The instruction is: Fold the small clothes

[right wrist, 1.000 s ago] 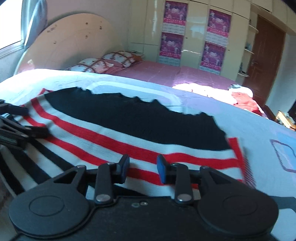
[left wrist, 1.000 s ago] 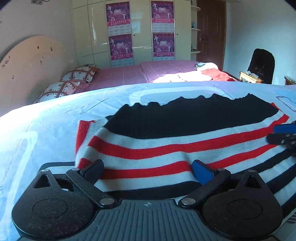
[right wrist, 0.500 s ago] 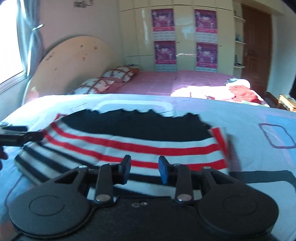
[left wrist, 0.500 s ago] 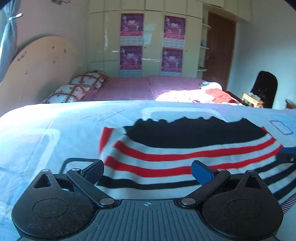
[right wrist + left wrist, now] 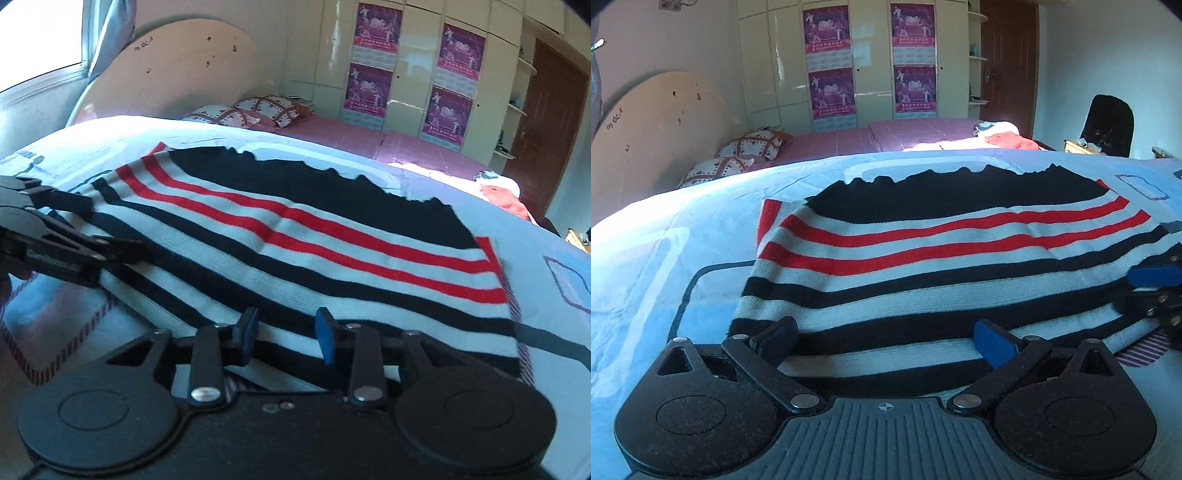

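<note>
My left tool (image 5: pixel 886 341) is spread wide over the striped knit (image 5: pixel 942 266) on the bed (image 5: pixel 665 258), gripping nothing. My right tool (image 5: pixel 286 332) is narrowed over its near hem; I cannot tell whether it pinches.

Your left tongs (image 5: pixel 885 339) and right tongs (image 5: pixel 287 335) are matte black, each with two round housings, silver pivot screws, linkage arms, one blue-faced pad, and a ribbed centre plate on the left.
</note>
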Demonstrator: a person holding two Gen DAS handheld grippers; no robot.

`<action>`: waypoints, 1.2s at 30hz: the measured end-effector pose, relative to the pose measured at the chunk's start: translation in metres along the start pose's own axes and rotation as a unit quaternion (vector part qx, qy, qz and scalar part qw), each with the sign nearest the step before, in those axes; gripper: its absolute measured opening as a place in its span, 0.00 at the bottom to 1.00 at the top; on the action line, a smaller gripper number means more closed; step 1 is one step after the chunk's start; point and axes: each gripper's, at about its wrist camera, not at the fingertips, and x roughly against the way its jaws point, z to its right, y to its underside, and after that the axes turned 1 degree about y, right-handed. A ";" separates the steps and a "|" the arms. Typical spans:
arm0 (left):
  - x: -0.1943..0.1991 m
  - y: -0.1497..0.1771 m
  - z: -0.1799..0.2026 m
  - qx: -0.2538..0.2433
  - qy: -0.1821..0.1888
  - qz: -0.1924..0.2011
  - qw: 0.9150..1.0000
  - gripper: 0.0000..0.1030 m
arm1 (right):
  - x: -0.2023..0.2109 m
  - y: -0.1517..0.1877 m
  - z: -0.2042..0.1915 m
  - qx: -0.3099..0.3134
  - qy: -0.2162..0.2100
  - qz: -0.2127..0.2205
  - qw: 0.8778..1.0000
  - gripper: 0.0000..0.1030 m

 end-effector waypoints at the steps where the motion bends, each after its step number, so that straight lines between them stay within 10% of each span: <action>1: 0.003 0.002 -0.007 0.002 -0.007 -0.001 1.000 0.98 | 0.004 0.005 0.010 -0.006 0.011 -0.002 1.000 0.32; 8: 0.004 0.026 -0.064 0.104 -0.012 -0.026 0.994 1.00 | 0.027 0.044 0.088 -0.077 0.069 -0.021 0.994 0.31; 19: 0.025 0.019 -0.063 0.102 -0.026 -0.029 0.994 1.00 | 0.044 0.036 0.087 -0.120 0.090 0.000 0.989 0.32; 22: 0.040 0.024 -0.069 0.151 0.009 -0.029 0.988 1.00 | 0.053 0.036 0.090 -0.154 0.073 0.011 0.985 0.32; 26: 0.039 0.039 -0.069 0.212 0.042 -0.051 0.975 0.82 | 0.055 0.039 0.084 -0.199 0.020 0.025 0.979 0.02; 36: 0.049 0.055 -0.067 0.252 0.054 -0.044 0.965 0.82 | 0.050 0.034 0.047 -0.202 -0.020 0.022 0.979 0.06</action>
